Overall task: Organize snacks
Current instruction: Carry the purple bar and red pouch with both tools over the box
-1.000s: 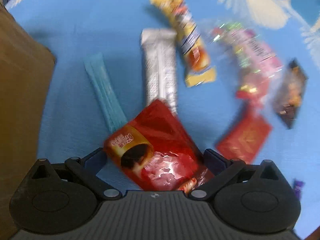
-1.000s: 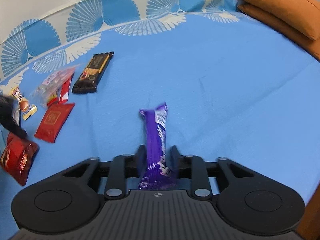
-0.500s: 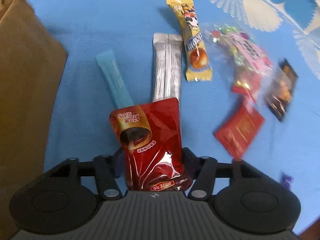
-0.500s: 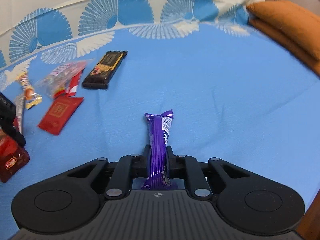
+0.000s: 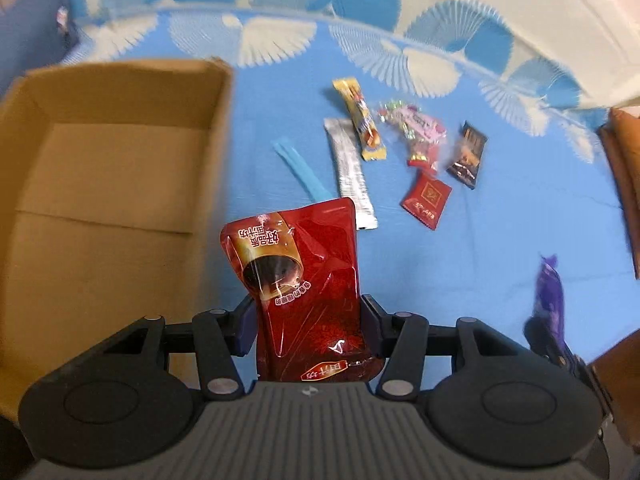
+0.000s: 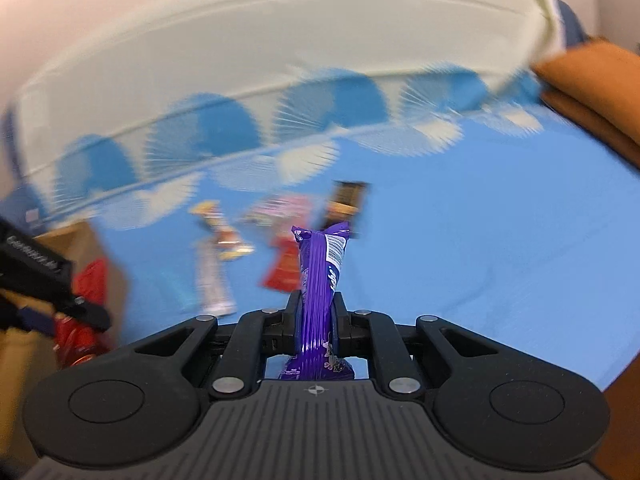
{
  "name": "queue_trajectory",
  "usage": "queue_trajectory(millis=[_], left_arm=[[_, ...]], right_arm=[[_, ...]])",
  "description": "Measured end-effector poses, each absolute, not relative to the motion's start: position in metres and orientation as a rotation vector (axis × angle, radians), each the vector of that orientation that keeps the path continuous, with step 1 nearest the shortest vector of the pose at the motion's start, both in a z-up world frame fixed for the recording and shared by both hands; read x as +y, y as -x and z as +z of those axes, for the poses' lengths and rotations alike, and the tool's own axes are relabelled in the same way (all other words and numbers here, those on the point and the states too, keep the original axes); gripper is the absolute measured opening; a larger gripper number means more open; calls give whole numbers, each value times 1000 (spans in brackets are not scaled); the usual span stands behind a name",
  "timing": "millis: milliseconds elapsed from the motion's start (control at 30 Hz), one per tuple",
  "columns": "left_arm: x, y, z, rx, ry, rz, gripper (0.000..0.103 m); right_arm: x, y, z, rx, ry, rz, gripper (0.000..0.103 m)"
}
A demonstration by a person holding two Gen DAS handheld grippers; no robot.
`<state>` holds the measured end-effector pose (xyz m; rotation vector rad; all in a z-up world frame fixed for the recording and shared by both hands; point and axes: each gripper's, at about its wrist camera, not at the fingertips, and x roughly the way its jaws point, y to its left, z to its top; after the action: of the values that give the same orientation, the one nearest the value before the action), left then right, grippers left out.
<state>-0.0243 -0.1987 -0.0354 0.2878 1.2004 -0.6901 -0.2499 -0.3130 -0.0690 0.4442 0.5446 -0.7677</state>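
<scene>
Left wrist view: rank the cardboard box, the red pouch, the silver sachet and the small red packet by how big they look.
1. cardboard box
2. red pouch, though it sits nearest the camera, so its size is exaggerated
3. silver sachet
4. small red packet

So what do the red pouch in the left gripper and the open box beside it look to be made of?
Red pouch: glossy plastic or foil film by the look; it shows sharp highlights and creases where the left gripper pinches it. Which of the two films it is, I cannot tell.
Box: plain brown cardboard, matte, with folded flaps and a seam across its floor.
</scene>
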Motion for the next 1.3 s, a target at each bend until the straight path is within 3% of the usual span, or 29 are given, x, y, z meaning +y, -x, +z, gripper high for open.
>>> queue_trajectory(millis=[200, 567, 1300], left_arm=[[-97, 41, 8, 1089, -299, -632, 58], [69, 59, 31, 1028, -214, -492, 58], [104, 68, 30, 985, -160, -548, 58]], right_arm=[[-232, 246, -15, 538, -395, -581, 14], [-97, 228, 9, 616, -305, -323, 14], [-43, 214, 28, 648, -166, -324, 14]])
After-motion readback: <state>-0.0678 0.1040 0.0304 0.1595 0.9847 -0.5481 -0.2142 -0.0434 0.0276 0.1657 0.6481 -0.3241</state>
